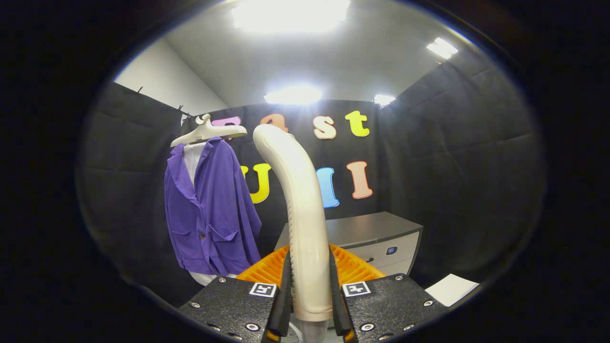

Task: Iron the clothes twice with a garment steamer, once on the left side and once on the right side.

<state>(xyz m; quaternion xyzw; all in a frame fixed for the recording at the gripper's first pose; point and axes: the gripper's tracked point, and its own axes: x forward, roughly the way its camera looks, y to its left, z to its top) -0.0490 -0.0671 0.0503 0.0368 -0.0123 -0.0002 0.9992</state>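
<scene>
Around me the booth is closed in by black cloth walls [443, 157], creased in soft folds and meeting at a corner ahead on my right. Above the cloth on my left a pale painted wall [162, 85] rises to a light grey ceiling [371, 57]. Bright ceiling lights [290, 14] glare overhead, with smaller ones nearer the far wall. Ahead of me, against the back cloth, stands a low grey cabinet [376, 238] with a darker top and a pale drawer front. A white patch of floor [450, 288] shows beside it.
</scene>
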